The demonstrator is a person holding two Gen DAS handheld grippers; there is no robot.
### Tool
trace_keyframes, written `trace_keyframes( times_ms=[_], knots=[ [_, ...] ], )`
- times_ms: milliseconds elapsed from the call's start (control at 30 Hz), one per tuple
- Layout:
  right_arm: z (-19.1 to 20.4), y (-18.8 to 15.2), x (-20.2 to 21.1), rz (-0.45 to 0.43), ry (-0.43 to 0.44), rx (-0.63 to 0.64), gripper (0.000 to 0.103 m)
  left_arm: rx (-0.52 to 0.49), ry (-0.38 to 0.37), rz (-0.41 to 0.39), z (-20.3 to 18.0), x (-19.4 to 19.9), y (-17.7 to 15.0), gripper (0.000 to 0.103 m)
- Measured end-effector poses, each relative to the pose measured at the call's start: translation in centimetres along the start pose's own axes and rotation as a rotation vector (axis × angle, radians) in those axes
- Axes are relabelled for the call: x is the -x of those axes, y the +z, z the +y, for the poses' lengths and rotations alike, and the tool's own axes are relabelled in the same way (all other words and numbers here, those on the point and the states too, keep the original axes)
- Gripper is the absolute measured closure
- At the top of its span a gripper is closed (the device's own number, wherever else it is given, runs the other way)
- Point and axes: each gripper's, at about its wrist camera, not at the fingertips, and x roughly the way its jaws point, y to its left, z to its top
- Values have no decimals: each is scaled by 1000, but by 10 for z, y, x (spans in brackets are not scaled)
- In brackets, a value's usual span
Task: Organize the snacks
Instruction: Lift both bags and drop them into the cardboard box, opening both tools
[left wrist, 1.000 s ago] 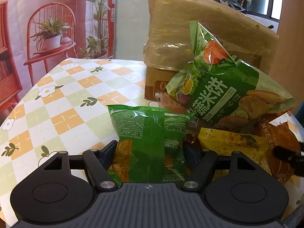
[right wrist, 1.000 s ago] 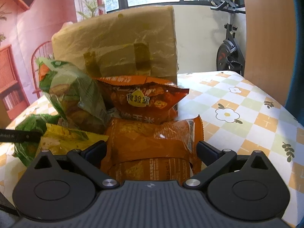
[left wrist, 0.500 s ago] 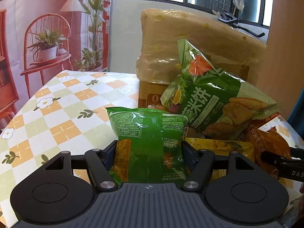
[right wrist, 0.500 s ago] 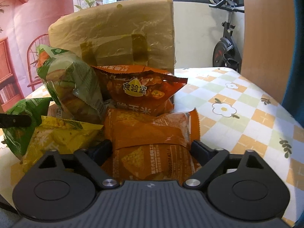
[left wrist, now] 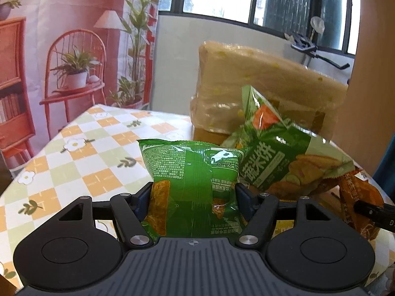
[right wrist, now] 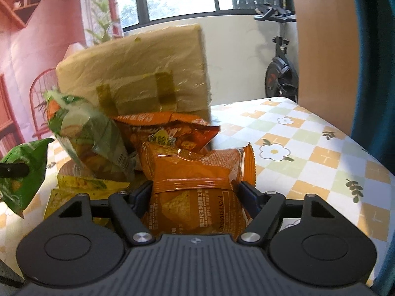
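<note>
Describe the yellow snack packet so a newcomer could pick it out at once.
Start at the big tape-patched cardboard box standing on the checkered tablecloth; the snack pile lies in front of it. The yellow snack packet lies flat at the pile's near left edge, below the tall green-and-white bag. It is the only yellow one among green and orange.

Two fisheye views, each from a camera mounted just behind a hand-held claw, looking forward and slightly down along its fingers. The left claw (left wrist: 193,192) view faces the snack pile from its left side, very close. The right claw (right wrist: 196,193) view faces the same pile from its right side, equally close. Both views share the wrapped cardboard box (left wrist: 259,83) (right wrist: 138,74), the large green bag (left wrist: 276,153) (right wrist: 91,133), the checkered table (left wrist: 86,153) (right wrist: 308,153) and the windows behind.
</note>
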Motion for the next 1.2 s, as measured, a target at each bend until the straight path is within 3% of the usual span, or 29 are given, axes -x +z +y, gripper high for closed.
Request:
trace_keyframes(
  times_ms=[433, 700, 1200],
  knots=[
    [-7, 60, 42, -218, 19, 37, 28, -25, 28, -199, 1, 38, 64, 32],
    [1, 117, 42, -349, 69, 75, 28, -53, -24, -308, -21, 46, 107, 31],
    [14, 169, -9, -393, 154, 131, 28, -70, -117, -288, -54, -10, 148, 31]
  ],
)
